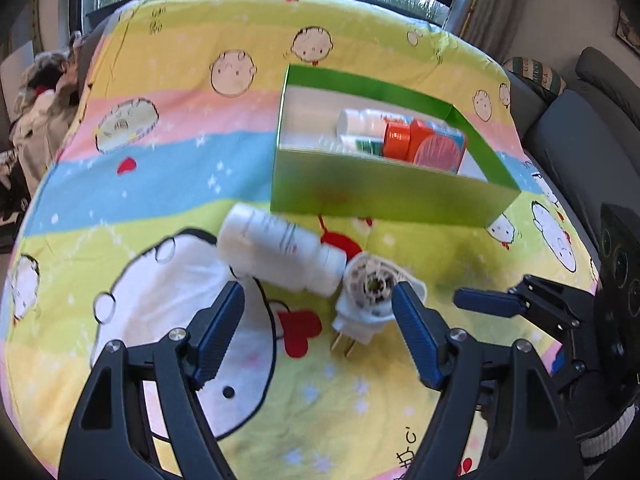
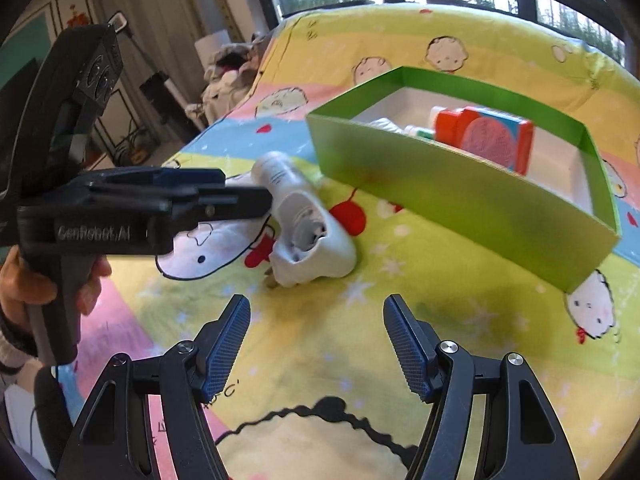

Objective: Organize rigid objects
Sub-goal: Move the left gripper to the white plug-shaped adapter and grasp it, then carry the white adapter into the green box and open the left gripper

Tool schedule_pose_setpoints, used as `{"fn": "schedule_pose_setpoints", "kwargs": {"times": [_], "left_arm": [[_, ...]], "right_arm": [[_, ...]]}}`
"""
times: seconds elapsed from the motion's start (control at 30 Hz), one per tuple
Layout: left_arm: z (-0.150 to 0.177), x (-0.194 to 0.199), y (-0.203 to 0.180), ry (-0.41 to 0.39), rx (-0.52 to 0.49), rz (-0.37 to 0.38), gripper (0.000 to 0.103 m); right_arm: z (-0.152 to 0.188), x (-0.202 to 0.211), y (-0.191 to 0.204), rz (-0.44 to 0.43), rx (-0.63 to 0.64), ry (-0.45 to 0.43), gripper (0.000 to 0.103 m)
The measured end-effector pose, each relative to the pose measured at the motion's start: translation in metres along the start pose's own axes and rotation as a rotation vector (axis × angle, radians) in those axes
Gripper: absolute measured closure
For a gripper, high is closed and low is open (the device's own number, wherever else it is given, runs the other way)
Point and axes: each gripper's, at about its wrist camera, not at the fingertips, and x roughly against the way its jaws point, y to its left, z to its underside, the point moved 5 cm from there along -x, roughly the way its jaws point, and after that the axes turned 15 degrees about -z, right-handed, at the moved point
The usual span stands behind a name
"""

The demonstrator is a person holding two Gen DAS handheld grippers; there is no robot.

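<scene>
Left tongs (image 2: 256, 200) partly hide white bottle (image 2: 280, 176).

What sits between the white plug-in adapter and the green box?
Only bare cartoon-print blanket separates the white plug-in adapter from the green cardboard box; the right wrist view shows this best.

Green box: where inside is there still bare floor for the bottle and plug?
In the green box, the white floor is bare at the end left of the white bottles, and a smaller patch right of the blue-red package. The middle is crowded.
</scene>
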Motion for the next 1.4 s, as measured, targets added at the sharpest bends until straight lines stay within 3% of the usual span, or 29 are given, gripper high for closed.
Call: {"fn": "schedule_pose_setpoints", "kwargs": {"times": [0.87, 1.0, 1.4], "left_arm": [[-0.001, -0.029, -0.026, 0.040, -0.027, 0.079, 0.028], [0.001, -0.030, -0.027, 0.046, -0.026, 0.087, 0.029], [-0.002, -0.019, -0.032, 0.021, -0.033, 0.112, 0.029]], "right_arm": [[-0.028, -0.054, -0.006, -0.041, 0.110, 0.054, 0.033], [-0.029, -0.056, -0.004, -0.051, 0.119, 0.057, 0.048], [-0.031, -0.040, 0.002, -0.042, 0.129, 0.001, 0.048]]}}
